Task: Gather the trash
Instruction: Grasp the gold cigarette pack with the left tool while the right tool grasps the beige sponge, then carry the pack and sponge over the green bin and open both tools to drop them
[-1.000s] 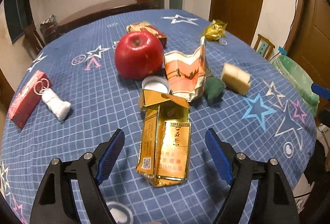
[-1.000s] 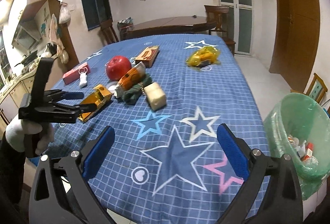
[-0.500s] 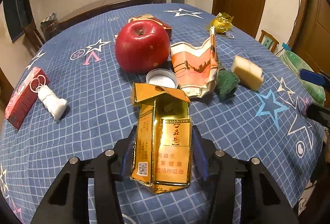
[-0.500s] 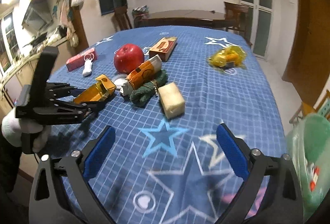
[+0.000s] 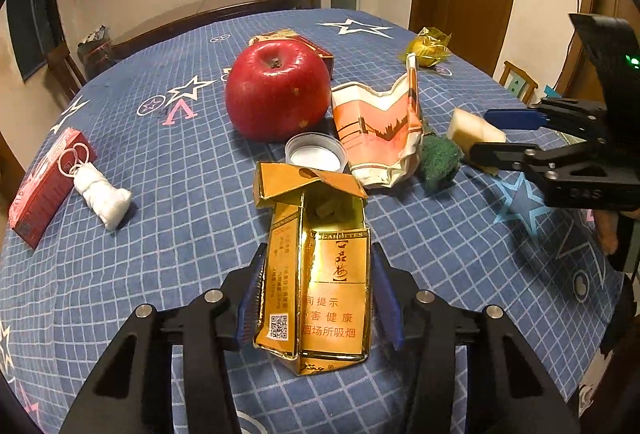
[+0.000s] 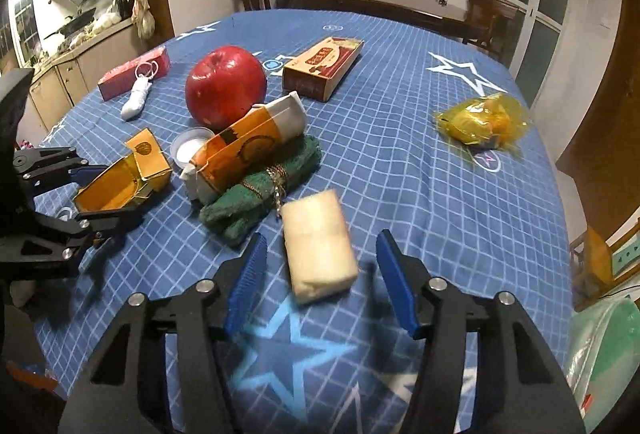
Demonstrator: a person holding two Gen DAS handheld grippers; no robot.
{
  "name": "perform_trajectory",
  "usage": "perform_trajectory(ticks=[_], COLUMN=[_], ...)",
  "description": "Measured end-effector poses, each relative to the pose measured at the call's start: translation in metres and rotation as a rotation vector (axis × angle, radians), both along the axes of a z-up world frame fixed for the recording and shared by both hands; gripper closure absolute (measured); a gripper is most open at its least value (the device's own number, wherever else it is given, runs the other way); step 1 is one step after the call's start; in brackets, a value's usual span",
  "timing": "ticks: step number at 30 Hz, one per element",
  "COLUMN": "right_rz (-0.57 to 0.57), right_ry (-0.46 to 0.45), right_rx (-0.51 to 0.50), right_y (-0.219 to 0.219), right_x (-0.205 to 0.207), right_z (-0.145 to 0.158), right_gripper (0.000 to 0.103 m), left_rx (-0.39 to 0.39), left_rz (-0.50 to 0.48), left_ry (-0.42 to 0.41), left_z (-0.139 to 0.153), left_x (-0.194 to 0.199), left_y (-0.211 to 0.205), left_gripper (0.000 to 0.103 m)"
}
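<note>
Plainly crumpled, the gold cigarette pack (image 5: 320, 282) sits clamped in the left claw (image 5: 316, 298).

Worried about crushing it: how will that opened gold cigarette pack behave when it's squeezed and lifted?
The gold cigarette pack is probably light and thin-walled: its lid gapes open and the sides look creased, so it may buckle between the left gripper pads now pressed to its sides. The foil finish looks glossy, so it might slip. Lying flat, it is unlikely to roll.

Between my left claw's (image 5: 316, 298) ribbed blue pads (image 5: 251, 298) sits a glossy gold foil carton (image 5: 320, 286). Beyond it, a shiny smooth apple (image 5: 276, 90), crumpled paper cup (image 5: 376, 134), and matt chequered cloth on the table (image 5: 160, 194).
</note>
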State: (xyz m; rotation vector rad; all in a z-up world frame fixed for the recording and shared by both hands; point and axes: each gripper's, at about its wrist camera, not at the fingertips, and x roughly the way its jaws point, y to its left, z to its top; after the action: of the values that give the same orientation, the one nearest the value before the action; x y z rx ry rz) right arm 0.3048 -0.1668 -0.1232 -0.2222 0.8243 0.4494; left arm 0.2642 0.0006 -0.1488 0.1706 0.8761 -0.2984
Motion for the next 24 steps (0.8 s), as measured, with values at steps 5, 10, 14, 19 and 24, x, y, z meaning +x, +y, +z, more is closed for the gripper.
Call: perform_trajectory(ticks=[5, 10, 14, 19, 24], right_rz=[0.0, -0.02, -0.061, -0.125, -0.167], right_ry=[0.011, -0.003, -0.045, -0.109, -0.178], right_rx=[-0.013, -0.018, -0.003, 0.041, 0.084], right_y=[0.004, 0.004, 0.0, -0.007, -0.006], right_x=[0.004, 0.003, -0.005, -0.027, -0.056], right_z=[-0.005, -0.006, -0.001, 0.012, 0.023], right_gripper=[0.062, 0.07, 0.072, 0.073, 0.073], left_rx=[-0.001, 0.003, 0.006, -0.011, -0.036], left_rz=[0.0, 0.001, 0.01, 0.014, 0.036], left_ry=[0.0, -0.004, -0.023, -0.05, -0.11], left_z=[0.0, 0.001, 0.003, 0.007, 0.02], left_x=[0.001, 0.0, -0.004, -0.013, -0.025], left_y=[0.0, -0.001, -0.003, -0.008, -0.011], left_gripper=[0.052, 0.053, 0.053, 0.053, 0.053])
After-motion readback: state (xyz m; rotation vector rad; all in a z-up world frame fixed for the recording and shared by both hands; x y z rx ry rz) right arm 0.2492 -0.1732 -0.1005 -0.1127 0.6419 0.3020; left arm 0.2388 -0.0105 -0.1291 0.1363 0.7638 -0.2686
